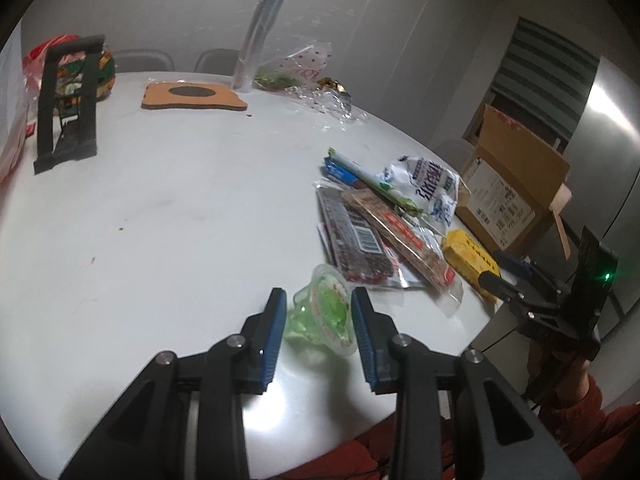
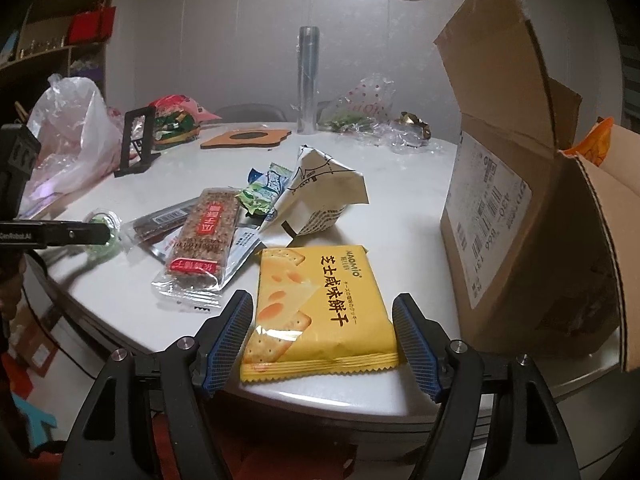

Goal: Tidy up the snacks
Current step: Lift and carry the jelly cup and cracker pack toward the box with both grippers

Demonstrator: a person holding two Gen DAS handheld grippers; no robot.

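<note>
Left gripper (image 1: 319, 322) over white table (image 1: 168, 216); grey wall (image 1: 180, 8) behind

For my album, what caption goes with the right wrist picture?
Right gripper open around a yellow cracker packet on the white table, beside a cardboard box.

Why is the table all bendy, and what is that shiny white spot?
Left wrist view: the fisheye lens curves the table, and a lamp's glare glows white behind the green jelly cup. Right wrist view: the cardboard box bulges the same way, and the yellow cracker pack stays sharp.
</note>
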